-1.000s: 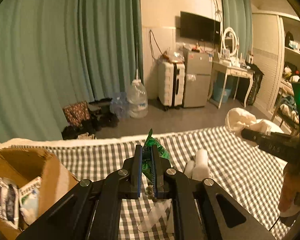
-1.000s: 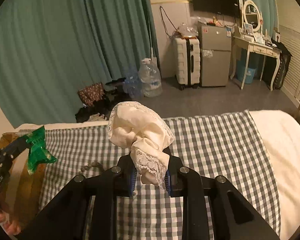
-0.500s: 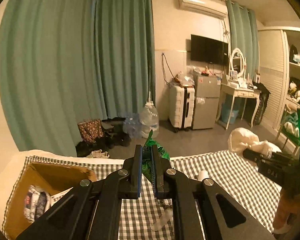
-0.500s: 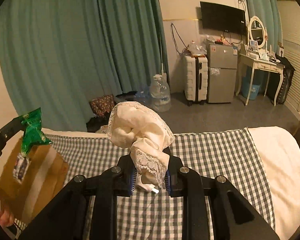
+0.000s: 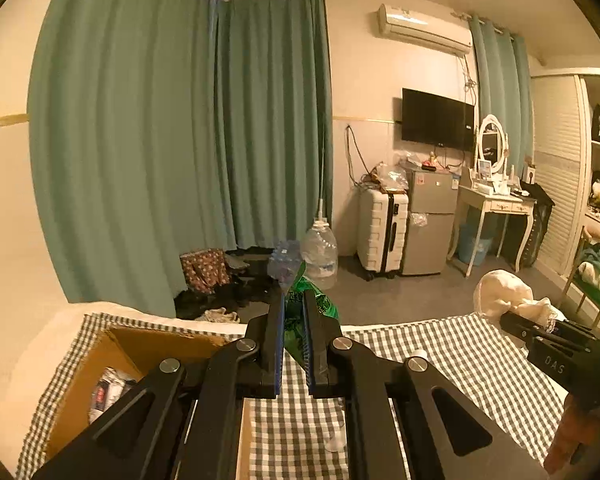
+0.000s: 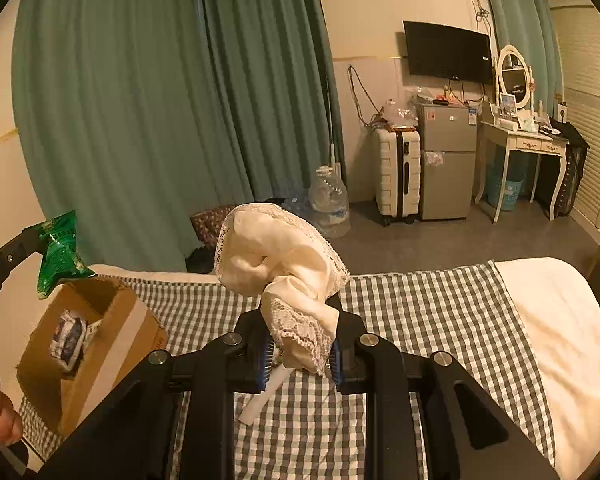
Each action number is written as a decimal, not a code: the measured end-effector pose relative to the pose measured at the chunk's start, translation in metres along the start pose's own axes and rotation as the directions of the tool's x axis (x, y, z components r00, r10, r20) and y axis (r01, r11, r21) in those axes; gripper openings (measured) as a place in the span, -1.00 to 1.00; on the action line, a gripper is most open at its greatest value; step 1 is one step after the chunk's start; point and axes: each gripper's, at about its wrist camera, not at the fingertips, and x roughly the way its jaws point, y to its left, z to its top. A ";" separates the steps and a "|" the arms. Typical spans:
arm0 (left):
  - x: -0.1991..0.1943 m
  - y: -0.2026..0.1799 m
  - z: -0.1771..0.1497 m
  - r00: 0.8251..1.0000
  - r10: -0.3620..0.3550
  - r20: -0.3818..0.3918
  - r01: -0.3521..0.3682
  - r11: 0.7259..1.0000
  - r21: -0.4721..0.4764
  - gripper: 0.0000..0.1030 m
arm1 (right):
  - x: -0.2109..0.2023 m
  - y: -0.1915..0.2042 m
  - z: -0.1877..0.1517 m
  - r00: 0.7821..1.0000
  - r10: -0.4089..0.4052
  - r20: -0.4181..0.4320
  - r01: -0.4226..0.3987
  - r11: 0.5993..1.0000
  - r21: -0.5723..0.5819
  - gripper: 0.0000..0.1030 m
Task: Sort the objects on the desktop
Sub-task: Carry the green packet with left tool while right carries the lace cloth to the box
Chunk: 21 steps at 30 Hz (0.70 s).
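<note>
My left gripper (image 5: 293,308) is shut on a crumpled green foil packet (image 5: 300,312), held up above the checked cloth. In the right wrist view that same packet (image 6: 58,254) hangs at the far left, over the open cardboard box (image 6: 112,320). My right gripper (image 6: 299,350) is shut on a cream lace-trimmed cloth (image 6: 276,256) that bunches up above its fingers. From the left wrist view the cream cloth (image 5: 504,292) shows at the right edge. The box (image 5: 112,364) sits low on the left with several small packets inside.
The grey-and-white checked cloth (image 6: 420,312) covers the surface, with a white blanket (image 6: 556,320) on its right. A white tube (image 6: 260,400) and a small clear item (image 5: 336,442) lie on the cloth. Beyond the edge are green curtains, a water jug (image 6: 328,204), a suitcase and a fridge.
Both grippers have risen with their loads, so more of the room shows. The left one with the green packet has drifted left, toward the cardboard box. Neither grip has altered.
</note>
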 end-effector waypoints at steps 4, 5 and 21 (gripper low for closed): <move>-0.013 0.003 0.004 1.000 -0.016 0.015 0.016 1.000 -0.022 -0.85 | -0.005 0.004 0.003 1.000 0.007 0.018 -0.006 1.000 -0.004 -0.58; -0.016 0.003 0.005 1.000 -0.019 0.018 0.020 1.000 -0.017 -0.85 | -0.007 0.006 0.002 1.000 0.007 0.022 -0.006 1.000 -0.006 -0.58; -0.043 0.048 0.007 0.997 0.063 0.050 -0.061 0.998 -0.034 -0.85 | -0.015 0.066 -0.004 0.998 0.064 0.028 -0.062 0.996 -0.060 -0.57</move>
